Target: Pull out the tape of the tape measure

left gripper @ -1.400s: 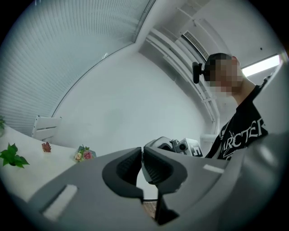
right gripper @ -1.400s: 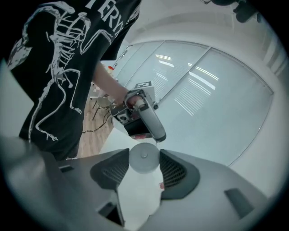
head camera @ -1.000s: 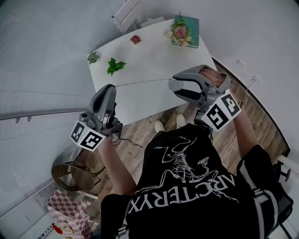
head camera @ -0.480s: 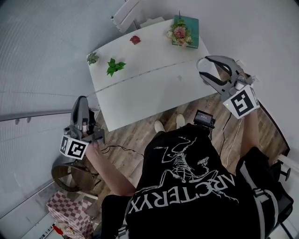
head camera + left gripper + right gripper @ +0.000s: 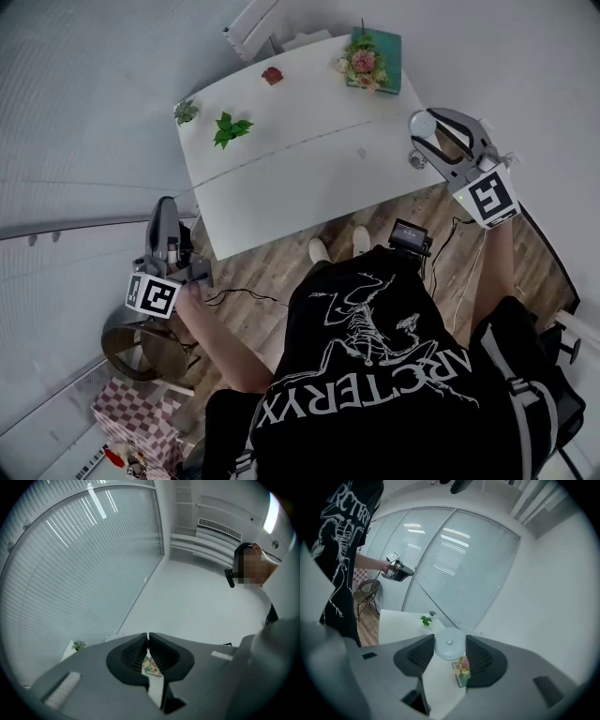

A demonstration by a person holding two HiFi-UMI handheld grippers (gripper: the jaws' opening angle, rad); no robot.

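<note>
A round white tape measure [image 5: 449, 644] sits clamped between the fingers of the right gripper [image 5: 449, 649], which close narrowly on its two sides. In the head view it hangs at the right end of a white worktop [image 5: 281, 202], above the edge and off the surface. From the case a thin pale line, seemingly the tape [image 5: 281, 167], runs leftward over the worktop's near half toward the left gripper [image 5: 165, 208]. That gripper's fingers are pressed together with only a slit between them, probably pinching the tape's end, though the end itself is too thin to make out. The left gripper lies well apart from the case, past the worktop's left end. The tape's long axis runs left to right, so more pulling likely means spreading along that line.
</note>
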